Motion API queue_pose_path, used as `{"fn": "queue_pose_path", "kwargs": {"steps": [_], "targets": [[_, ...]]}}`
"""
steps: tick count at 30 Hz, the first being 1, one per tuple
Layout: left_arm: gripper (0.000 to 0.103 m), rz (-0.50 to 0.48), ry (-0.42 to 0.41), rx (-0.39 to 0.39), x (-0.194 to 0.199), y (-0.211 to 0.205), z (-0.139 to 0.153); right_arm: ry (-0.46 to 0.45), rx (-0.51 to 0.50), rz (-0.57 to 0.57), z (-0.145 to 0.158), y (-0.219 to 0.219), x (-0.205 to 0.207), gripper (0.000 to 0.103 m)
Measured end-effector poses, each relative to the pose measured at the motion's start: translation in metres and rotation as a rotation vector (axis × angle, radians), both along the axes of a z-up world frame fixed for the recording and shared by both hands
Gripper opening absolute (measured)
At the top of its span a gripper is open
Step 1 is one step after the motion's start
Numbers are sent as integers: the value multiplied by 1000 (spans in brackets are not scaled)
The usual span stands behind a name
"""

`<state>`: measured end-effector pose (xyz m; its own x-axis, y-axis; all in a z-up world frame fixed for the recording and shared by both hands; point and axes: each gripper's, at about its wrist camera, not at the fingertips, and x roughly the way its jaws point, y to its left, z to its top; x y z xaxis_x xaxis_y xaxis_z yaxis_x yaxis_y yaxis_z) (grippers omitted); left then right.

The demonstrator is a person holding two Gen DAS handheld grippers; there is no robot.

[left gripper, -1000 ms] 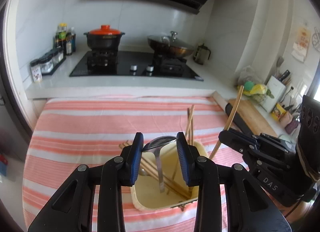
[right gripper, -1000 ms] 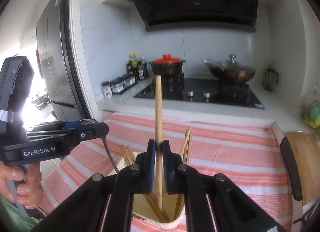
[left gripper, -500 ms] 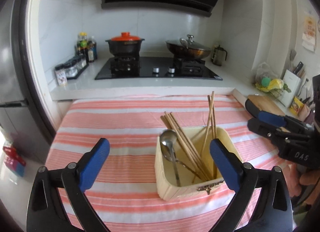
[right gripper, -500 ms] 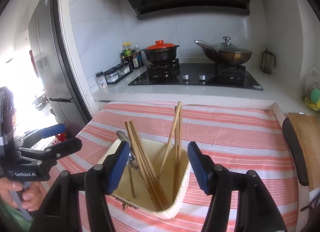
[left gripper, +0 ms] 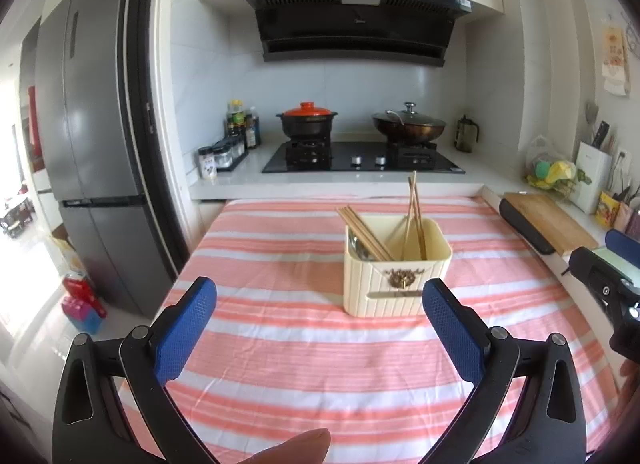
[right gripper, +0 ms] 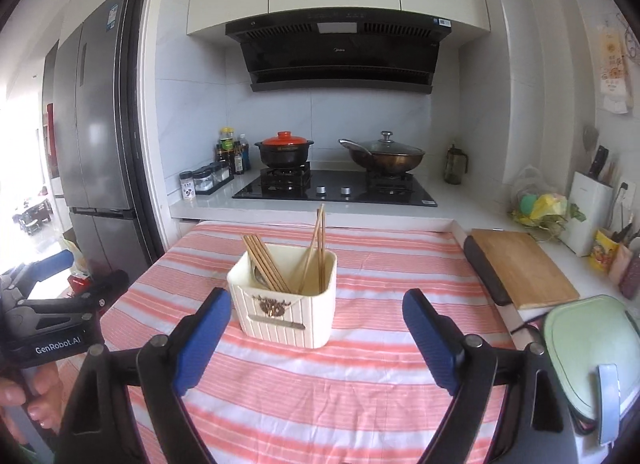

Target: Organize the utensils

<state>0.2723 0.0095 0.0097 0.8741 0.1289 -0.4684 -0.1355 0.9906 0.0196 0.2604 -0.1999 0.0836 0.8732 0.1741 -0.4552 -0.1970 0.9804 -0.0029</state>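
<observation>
Hovering wide and empty above the striped surface [left gripper: 304, 348], the left gripper [left gripper: 320, 328] and right gripper [right gripper: 316, 336] face the cream holder [right gripper: 286, 298], where chopsticks [right gripper: 266, 264] and a spoon [left gripper: 356, 246] stand, stove [right gripper: 336, 186] beyond.

Home kitchen: gas hob [right gripper: 336, 186], range hood [right gripper: 340, 52], fridge [left gripper: 92, 144].

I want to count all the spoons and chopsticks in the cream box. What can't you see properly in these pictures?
- Spoon: in both views only a sliver of metal shows behind the chopsticks; the utensil box wall hides the rest.
- Chopstick lower ends: hidden inside the box, and the sticks overlap, so no sure count.
- Right gripper in the left wrist view: cut off by the edge.
</observation>
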Motion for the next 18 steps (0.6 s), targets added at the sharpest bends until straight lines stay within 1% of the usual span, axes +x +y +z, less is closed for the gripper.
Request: {"fn": "queue_pose_path", "kwargs": {"steps": [2, 4, 7, 10, 14, 18], "targets": [[103, 7, 4, 0, -21, -2, 2, 7, -11, -12, 0, 0, -20, 89], [103, 14, 11, -21, -39, 0, 4, 14, -23, -14, 1, 1, -37, 89], [103, 29, 4, -44, -62, 3, 8, -7, -48, -11, 6, 5, -61, 89], [103, 40, 8, -34, -75, 0, 12, -22, -56, 11, 11, 11, -81, 89], [103, 57, 7, 13, -88, -7, 20, -45, -38, 43, 17, 17, -100, 89], [103, 39, -8, 4, -99, -9, 27, -54, -23, 55, 22, 19, -112, 89]]}}
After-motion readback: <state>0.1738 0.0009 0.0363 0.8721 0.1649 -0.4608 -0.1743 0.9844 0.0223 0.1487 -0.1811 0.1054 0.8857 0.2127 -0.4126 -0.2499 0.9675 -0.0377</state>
